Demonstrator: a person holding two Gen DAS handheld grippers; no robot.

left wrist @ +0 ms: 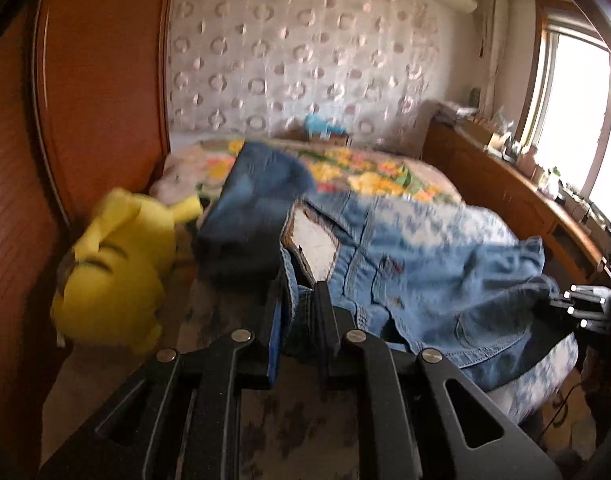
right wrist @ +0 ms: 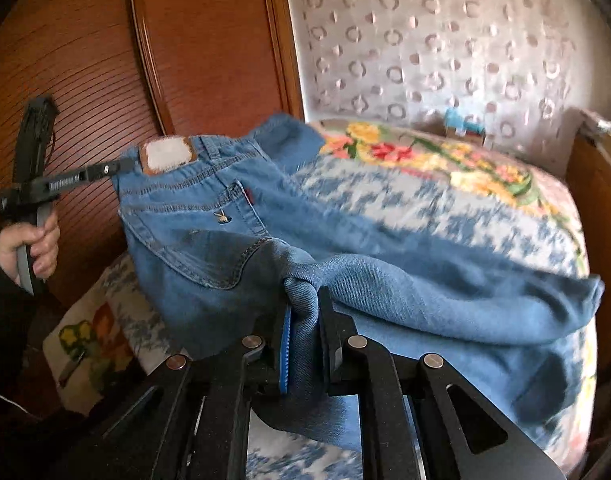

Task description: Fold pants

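Blue denim pants (right wrist: 233, 216) lie spread across a bed (right wrist: 485, 200) covered by a floral and blue-patterned blanket. The left tool (left wrist: 298, 300) is clamped on the waistband edge beside the pale leather patch (left wrist: 315, 246), lifting it. The right tool (right wrist: 307, 312) pinches a bunched fold of the denim near the seat. A yellow plush toy (left wrist: 113, 272) sits beside the pants, against a reddish wooden wardrobe (left wrist: 101, 80)
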